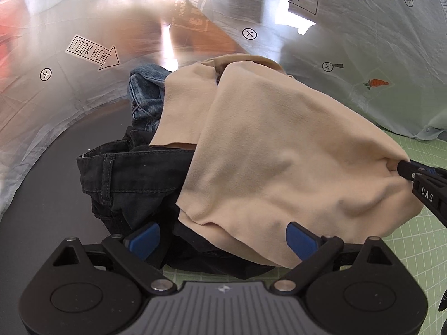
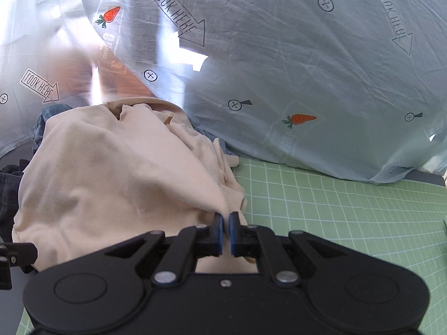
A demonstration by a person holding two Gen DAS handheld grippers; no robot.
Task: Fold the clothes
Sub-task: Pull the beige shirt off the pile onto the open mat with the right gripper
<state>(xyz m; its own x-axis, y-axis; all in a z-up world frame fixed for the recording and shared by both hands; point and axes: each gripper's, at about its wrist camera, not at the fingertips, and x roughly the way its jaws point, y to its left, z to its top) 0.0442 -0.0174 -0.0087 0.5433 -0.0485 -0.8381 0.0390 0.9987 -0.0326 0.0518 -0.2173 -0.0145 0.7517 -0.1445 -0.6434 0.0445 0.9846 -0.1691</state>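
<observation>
A beige garment [image 1: 279, 150] lies draped over a heap of clothes: black trousers [image 1: 134, 176] underneath and blue jeans [image 1: 146, 95] behind. My left gripper [image 1: 223, 241] stands open at the near edge of the heap, its blue pads [image 1: 145, 238] spread wide, the beige hem just beyond them. My right gripper [image 2: 225, 233] is shut on a pinched fold of the beige garment [image 2: 111, 173] at its right edge. In the left wrist view the right gripper [image 1: 403, 167] shows at the far right, gripping that same corner.
A green grid cutting mat [image 2: 335, 209] covers the table to the right. A pale printed sheet [image 2: 279, 69] with carrots and arrows hangs behind the heap. Dark tabletop [image 1: 42, 209] shows on the left.
</observation>
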